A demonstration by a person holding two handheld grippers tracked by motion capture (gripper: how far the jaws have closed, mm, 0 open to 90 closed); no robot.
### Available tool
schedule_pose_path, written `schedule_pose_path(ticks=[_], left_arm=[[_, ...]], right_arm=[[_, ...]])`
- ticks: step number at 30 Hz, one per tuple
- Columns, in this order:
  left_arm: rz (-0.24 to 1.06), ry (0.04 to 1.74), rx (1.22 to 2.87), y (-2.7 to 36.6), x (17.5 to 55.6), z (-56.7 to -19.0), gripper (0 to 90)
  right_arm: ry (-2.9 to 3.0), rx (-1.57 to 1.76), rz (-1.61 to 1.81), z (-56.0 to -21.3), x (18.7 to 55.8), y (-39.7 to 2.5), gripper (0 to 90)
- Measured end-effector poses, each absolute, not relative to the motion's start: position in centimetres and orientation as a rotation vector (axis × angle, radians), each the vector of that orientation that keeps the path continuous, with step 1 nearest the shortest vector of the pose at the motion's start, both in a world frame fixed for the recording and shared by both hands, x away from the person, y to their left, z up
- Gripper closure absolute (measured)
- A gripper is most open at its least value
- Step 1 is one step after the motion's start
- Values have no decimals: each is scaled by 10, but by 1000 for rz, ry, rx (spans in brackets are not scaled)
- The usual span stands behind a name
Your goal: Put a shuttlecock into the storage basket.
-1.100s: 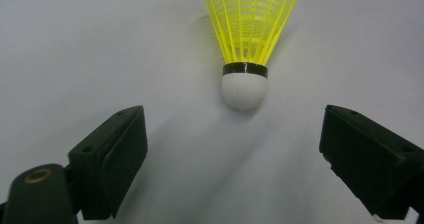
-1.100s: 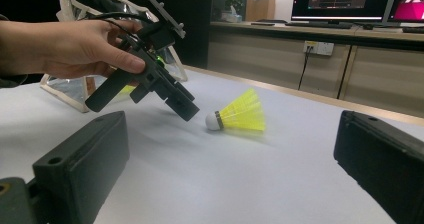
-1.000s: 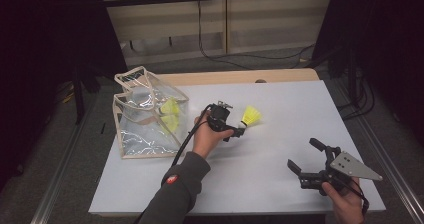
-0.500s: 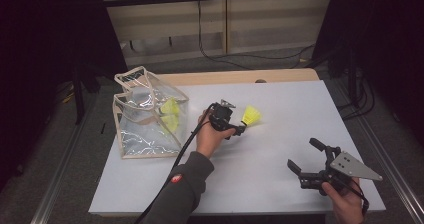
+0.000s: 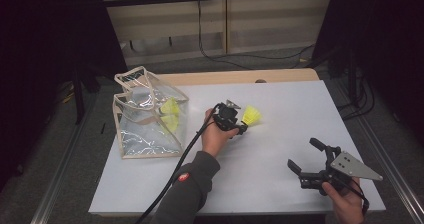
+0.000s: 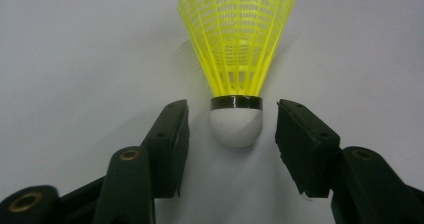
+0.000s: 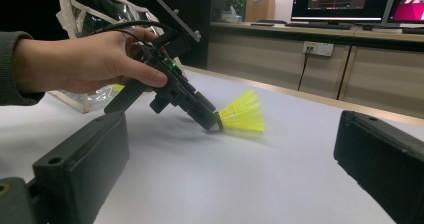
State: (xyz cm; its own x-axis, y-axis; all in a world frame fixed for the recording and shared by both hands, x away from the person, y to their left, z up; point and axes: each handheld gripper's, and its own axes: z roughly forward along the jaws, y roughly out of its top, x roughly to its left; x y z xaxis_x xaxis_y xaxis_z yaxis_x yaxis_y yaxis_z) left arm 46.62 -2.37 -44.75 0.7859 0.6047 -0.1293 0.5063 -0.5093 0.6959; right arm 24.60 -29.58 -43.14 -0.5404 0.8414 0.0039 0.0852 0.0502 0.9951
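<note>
At frame centre the left gripper (image 5: 243,125) stands spread around the white cork of a yellow shuttlecock (image 5: 252,115) lying on the white table (image 5: 280,149), without touching it. The right gripper (image 5: 306,158), lower right, is spread, empty. A clear bag (image 5: 145,116) with more shuttlecocks stands left.

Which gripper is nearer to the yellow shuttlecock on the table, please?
Left. The left gripper brackets the shuttlecock cork, jaws open; the right gripper waits apart near the table's front edge.
</note>
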Motion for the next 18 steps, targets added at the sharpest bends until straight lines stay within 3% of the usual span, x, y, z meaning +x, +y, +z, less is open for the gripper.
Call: schedule_pose_path(ticks=[9, 18], left_arm=[[168, 796, 2233, -27, 468, -450, 585], [176, 790, 2246, -34, 473, -449, 620]], right_arm=[[1708, 940, 1553, -432, 246, -296, 10], [1708, 938, 1554, -431, 246, -296, 10]])
